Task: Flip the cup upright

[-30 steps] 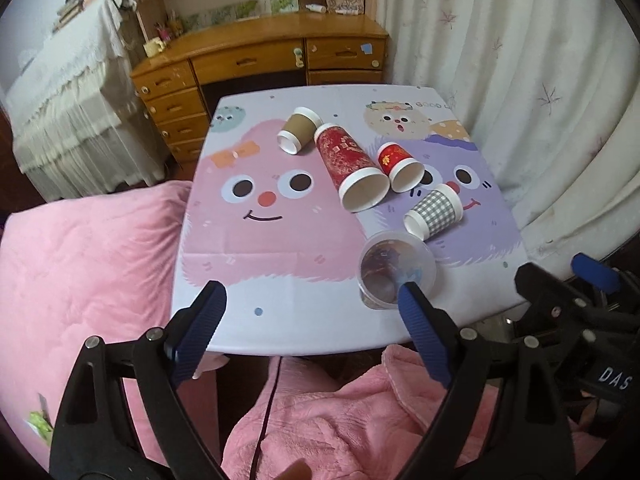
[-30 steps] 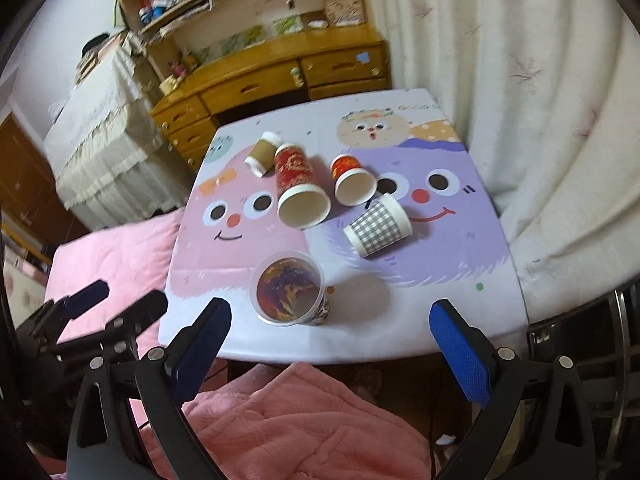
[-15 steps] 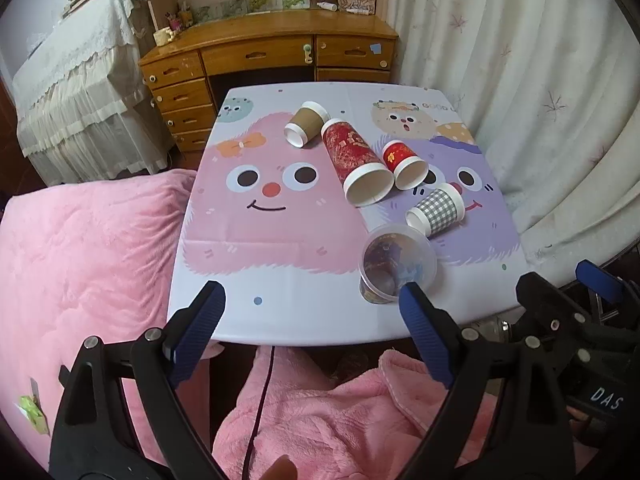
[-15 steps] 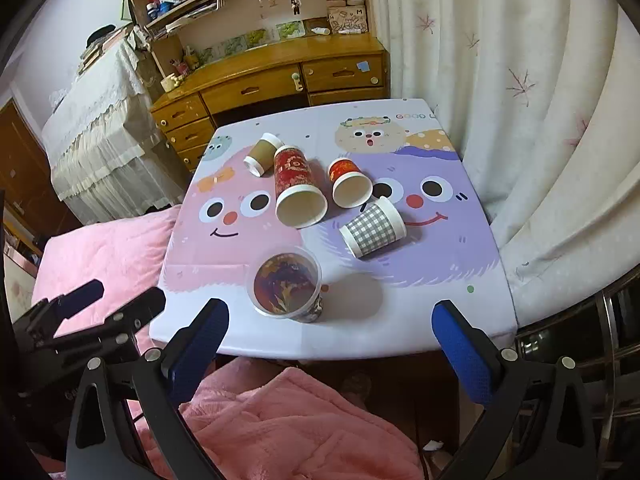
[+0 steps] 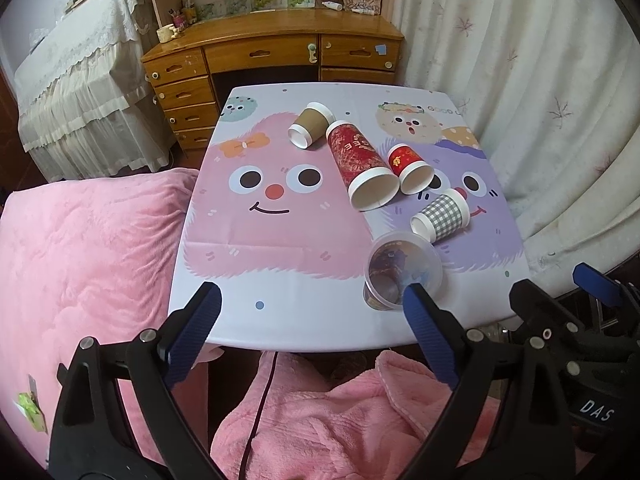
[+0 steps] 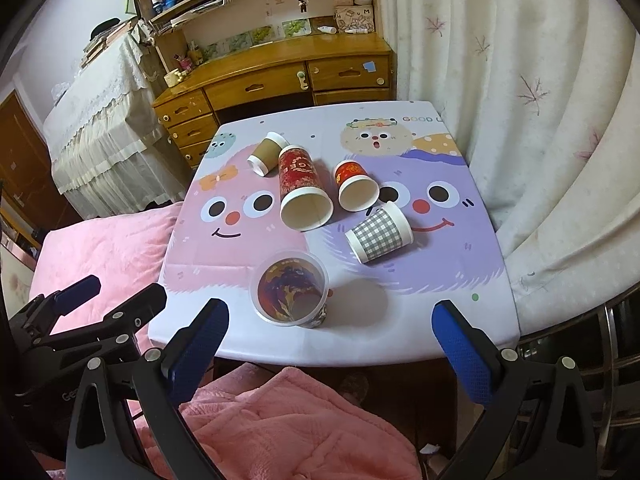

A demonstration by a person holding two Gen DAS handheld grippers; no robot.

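Note:
Several paper cups lie on their sides on a cartoon-print table (image 5: 256, 248): a brown cup (image 5: 310, 124) (image 6: 267, 153), a tall red cup (image 5: 362, 164) (image 6: 302, 188), a small red cup (image 5: 412, 168) (image 6: 355, 185) and a grey checked cup (image 5: 442, 216) (image 6: 380, 234). A clear plastic cup (image 5: 402, 270) (image 6: 290, 288) stands upright near the front edge. My left gripper (image 5: 310, 334) and my right gripper (image 6: 326, 340) are open and empty, held in front of the table's near edge.
A pink blanket (image 5: 80, 248) lies left of and below the table. A wooden desk with drawers (image 5: 272, 52) stands behind it. White curtains (image 5: 540, 80) hang along the right. A lace-covered piece of furniture (image 5: 80, 92) is at the left.
Both grippers have drawn back and risen a little, so the table and cups look smaller and farther. The cups have not moved.

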